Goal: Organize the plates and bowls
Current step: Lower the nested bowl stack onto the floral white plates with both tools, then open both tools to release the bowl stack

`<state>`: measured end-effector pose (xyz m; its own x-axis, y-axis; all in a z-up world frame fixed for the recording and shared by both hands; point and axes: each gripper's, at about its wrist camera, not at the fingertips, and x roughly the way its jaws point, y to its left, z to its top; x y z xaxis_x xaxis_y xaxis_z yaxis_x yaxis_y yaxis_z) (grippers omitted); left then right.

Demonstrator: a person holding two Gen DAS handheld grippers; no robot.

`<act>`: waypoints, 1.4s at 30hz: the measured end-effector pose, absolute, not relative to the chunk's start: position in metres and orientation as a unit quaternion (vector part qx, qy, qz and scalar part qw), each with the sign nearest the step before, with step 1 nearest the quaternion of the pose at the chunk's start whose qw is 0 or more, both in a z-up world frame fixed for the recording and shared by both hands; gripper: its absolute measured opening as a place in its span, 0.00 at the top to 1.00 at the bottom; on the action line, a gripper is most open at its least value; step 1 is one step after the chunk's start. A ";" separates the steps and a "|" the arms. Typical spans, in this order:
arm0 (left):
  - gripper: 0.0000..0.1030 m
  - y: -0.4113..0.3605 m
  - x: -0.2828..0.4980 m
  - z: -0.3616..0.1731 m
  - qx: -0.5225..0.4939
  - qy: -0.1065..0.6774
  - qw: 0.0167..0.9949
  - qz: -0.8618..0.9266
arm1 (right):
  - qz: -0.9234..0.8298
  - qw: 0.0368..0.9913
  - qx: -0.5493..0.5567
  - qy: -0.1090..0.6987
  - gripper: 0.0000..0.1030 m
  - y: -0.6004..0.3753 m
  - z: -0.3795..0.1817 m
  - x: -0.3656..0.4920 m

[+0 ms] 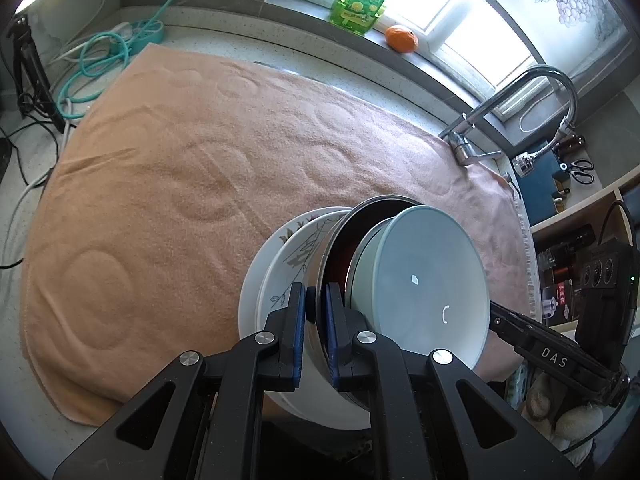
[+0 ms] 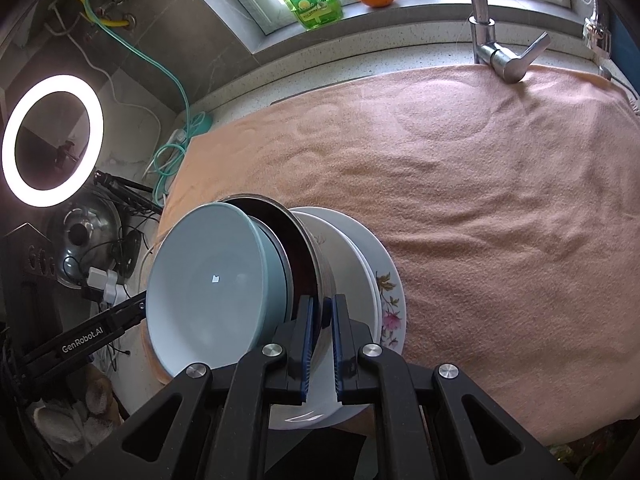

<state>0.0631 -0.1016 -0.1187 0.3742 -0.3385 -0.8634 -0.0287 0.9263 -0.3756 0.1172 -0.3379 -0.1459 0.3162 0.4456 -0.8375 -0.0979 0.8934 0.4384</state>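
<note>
Steel bowl (image 1: pixel 320 344), stiff and slick, pale blue bowl (image 1: pixel 420 284) nested inside: rim clamped by left gripper (image 1: pixel 316 312) and right gripper (image 2: pixel 322 320); breakable plates (image 2: pixel 384 280) beneath.

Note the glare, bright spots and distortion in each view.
Left wrist view: the window is blown out, the counter edge bows under the fisheye, and small highlights sit in the pale bowl. Right wrist view: the ring light glares white and the corners darken.

the towel (image 1: pixel 168 168) lies bare and passable; only the faucet (image 2: pixel 486 32) (far edge) stands in the way.
</note>
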 end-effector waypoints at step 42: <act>0.84 -0.079 0.027 -0.098 -0.149 0.515 0.844 -0.032 | 0.161 0.827 0.152 0.517 0.75 -0.370 -0.127 0.083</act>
